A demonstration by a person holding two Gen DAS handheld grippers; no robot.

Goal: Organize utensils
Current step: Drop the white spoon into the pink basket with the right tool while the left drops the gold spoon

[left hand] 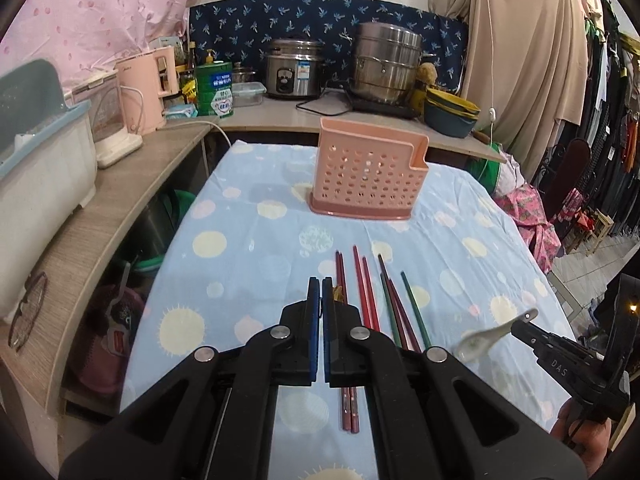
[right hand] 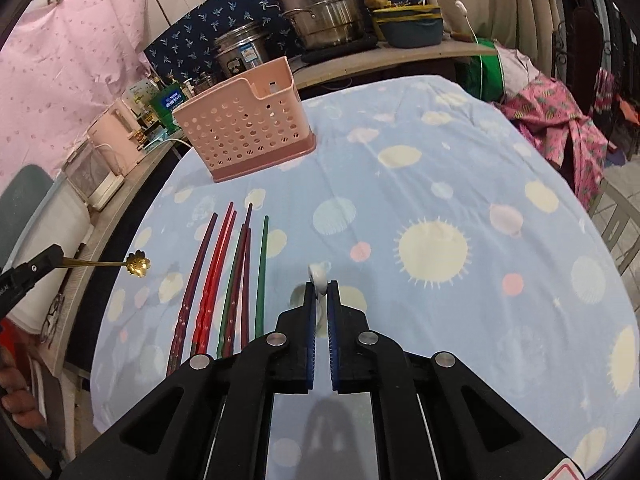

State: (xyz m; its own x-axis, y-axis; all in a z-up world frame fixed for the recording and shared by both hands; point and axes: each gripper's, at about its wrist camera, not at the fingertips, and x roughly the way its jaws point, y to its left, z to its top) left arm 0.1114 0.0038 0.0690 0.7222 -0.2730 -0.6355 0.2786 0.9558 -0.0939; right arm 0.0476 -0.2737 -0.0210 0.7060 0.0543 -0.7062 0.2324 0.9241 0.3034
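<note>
Utensils: right tool (right hand: pixel 321 286) clenched on the white spoon (right hand: pixel 318 276), left tool (left hand: pixel 321 292) clenched on the gold spoon (right hand: pixel 137 264), both clear of the desk (right hand: pixel 460 168). Pickup looks done; next, carry each over the pink holder (right hand: pixel 248 120) near the desk's far edge and drop in. Chopsticks (right hand: pixel 224 272) remain.

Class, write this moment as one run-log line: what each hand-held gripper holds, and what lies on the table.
left hand-held gripper: shut on gold spoon | right hand-held gripper: shut on white spoon | chopsticks: on table | pink basket: empty

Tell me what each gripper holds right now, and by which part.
Left gripper: gold flower spoon, by its handle end. Right gripper: white ceramic spoon, by its handle.
</note>
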